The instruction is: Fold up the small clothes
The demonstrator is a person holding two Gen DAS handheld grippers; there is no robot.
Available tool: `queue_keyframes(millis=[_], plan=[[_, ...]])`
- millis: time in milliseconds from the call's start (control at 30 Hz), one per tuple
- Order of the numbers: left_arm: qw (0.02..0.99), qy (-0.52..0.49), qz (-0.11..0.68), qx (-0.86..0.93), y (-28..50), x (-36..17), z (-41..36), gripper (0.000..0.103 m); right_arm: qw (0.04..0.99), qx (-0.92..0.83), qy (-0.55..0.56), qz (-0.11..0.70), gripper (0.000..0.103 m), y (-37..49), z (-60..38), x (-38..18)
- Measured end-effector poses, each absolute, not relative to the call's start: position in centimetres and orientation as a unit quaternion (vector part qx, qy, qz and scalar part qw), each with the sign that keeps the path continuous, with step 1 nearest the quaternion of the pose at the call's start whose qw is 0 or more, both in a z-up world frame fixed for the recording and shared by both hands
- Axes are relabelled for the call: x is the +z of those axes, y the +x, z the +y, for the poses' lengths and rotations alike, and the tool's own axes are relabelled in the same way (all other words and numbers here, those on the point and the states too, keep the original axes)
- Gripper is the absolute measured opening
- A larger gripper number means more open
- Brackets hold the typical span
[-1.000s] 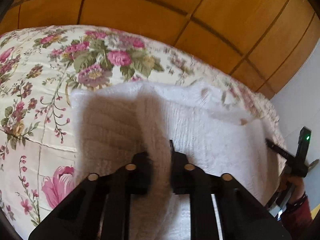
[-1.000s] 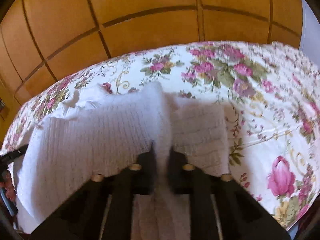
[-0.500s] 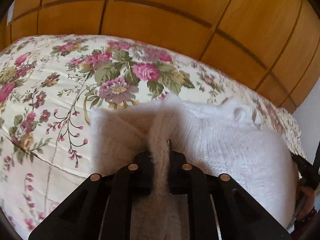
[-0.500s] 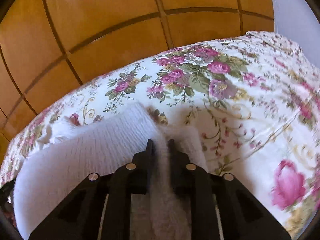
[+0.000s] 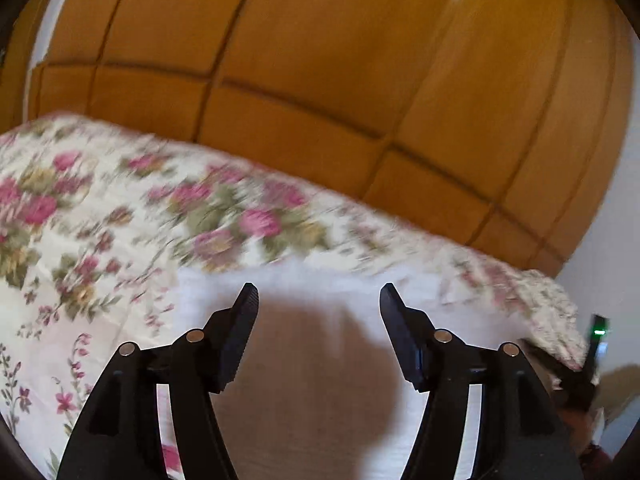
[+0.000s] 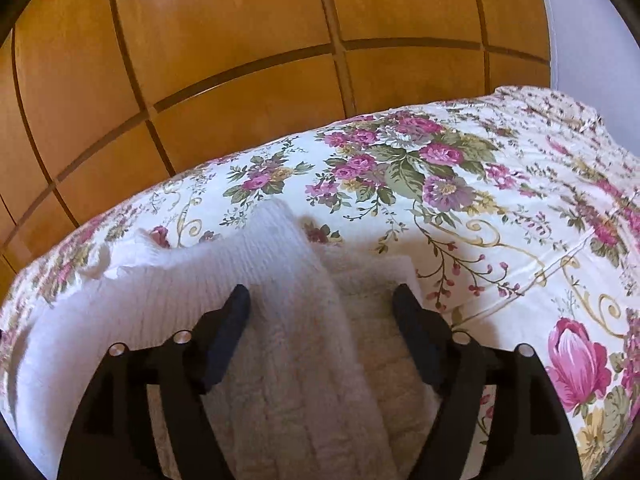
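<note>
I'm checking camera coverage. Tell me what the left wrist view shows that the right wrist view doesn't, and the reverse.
Only the left wrist view shows the right gripper, at its right edge, blurred, with a green light.

Only the right wrist view shows the garment's knit ribbing and a raised fold between the open fingers.

Both show an open gripper, left and right, over the white garment on the floral bedspread, with wood panels behind.

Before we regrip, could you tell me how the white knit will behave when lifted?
The knit probably flops: it lies draped in a soft fold on the bedspread. Likely light, and its fuzzy surface should not slip between jaws.
</note>
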State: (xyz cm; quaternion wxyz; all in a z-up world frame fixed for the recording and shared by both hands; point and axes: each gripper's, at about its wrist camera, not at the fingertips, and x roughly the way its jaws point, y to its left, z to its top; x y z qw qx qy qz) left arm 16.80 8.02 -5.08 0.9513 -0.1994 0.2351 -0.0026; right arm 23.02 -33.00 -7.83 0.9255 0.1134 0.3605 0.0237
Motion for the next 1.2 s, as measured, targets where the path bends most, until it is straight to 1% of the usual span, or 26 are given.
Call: queue_keyframes(millis=[100, 167, 200, 233, 300, 333, 400, 433, 467, 500, 533, 567, 667, 800, 900, 933, 1000, 1033, 1100, 1133, 1167, 1200], plan=[[0.953, -0.157, 0.255, -0.050, 17.7, -3.7, 4.5, 0.062, 0.927, 0.021, 0.111, 0.359, 0.077, 23.0, -33.0, -7.9], [0.947, -0.132, 0.286, -0.069, 18.9, -4.0, 2.0, 0.061, 0.927, 0.022, 0.112, 0.358, 0.077, 22.9, -33.1, -7.9], [0.942, -0.124, 0.303, -0.077, 19.5, -4.4, 1.1, 0.060, 0.927, 0.022, 0.114, 0.357, 0.078, 22.9, -33.1, -7.9], [0.935, -0.108, 0.327, -0.079, 20.6, -5.1, -0.1, 0.057, 0.927, 0.022, 0.114, 0.357, 0.078, 22.9, -33.1, -7.9], [0.923, -0.086, 0.368, -0.076, 22.5, -6.5, -1.6, 0.054, 0.927, 0.023, 0.116, 0.356, 0.078, 22.9, -33.2, -7.9], [0.919, -0.085, 0.379, -0.072, 23.0, -6.9, -1.9, 0.049, 0.927, 0.023, 0.115, 0.356, 0.078, 22.9, -33.1, -7.9], [0.909, -0.088, 0.404, -0.061, 24.9, -8.2, -2.2, 0.049, 0.927, 0.023, 0.115, 0.356, 0.078, 22.9, -33.2, -7.9], [0.909, -0.080, 0.405, -0.058, 25.4, -8.5, -2.5, 0.042, 0.927, 0.023, 0.115, 0.356, 0.078, 22.9, -33.2, -7.9], [0.910, -0.072, 0.404, -0.055, 25.5, -8.6, -2.6, 0.028, 0.927, 0.023, 0.117, 0.355, 0.078, 22.9, -33.2, -7.9], [0.910, -0.064, 0.405, -0.055, 25.8, -8.7, -2.8, 0.020, 0.927, 0.024, 0.118, 0.355, 0.078, 22.9, -33.2, -7.9], [0.909, -0.062, 0.407, -0.061, 26.1, -8.7, -2.9, 0.006, 0.927, 0.025, 0.119, 0.355, 0.078, 22.9, -33.3, -7.9], [0.908, -0.064, 0.409, -0.067, 26.2, -8.6, -2.9, 0.004, 0.927, 0.025, 0.120, 0.355, 0.078, 22.9, -33.3, -7.9], [0.914, -0.071, 0.393, -0.076, 26.5, -7.1, -2.8, 0.003, 0.926, 0.026, 0.123, 0.356, 0.079, 22.9, -33.3, -8.0], [0.936, -0.067, 0.340, -0.065, 26.8, -4.3, -2.5, 0.003, 0.926, 0.026, 0.123, 0.356, 0.079, 22.9, -33.3, -8.0], [0.930, -0.038, 0.362, -0.058, 28.1, -6.0, -2.9, 0.003, 0.926, 0.027, 0.123, 0.355, 0.079, 22.9, -33.3, -8.0], [0.924, -0.010, 0.379, -0.051, 28.6, -7.7, -3.2, 0.003, 0.926, 0.027, 0.124, 0.356, 0.079, 22.9, -33.3, -8.0], [0.906, 0.005, 0.419, -0.056, 29.0, -10.6, -3.4, 0.004, 0.925, 0.029, 0.126, 0.356, 0.079, 23.0, -33.4, -8.0], [0.915, -0.002, 0.400, -0.059, 28.5, -10.6, -3.1, 0.005, 0.925, 0.030, 0.127, 0.356, 0.079, 23.0, -33.4, -8.0], [0.917, -0.012, 0.393, -0.063, 28.2, -10.2, -2.7, 0.014, 0.925, 0.030, 0.127, 0.356, 0.080, 23.0, -33.4, -8.1], [0.917, -0.023, 0.394, -0.061, 28.1, -10.1, -2.3, 0.024, 0.925, 0.030, 0.127, 0.356, 0.080, 23.0, -33.4, -8.1], [0.917, -0.036, 0.393, -0.059, 27.8, -10.0, -1.8, 0.035, 0.925, 0.030, 0.127, 0.357, 0.080, 23.0, -33.4, -8.1], [0.918, -0.055, 0.387, -0.059, 27.4, -9.7, -1.1, 0.043, 0.925, 0.030, 0.126, 0.357, 0.081, 23.0, -33.4, -8.0]])
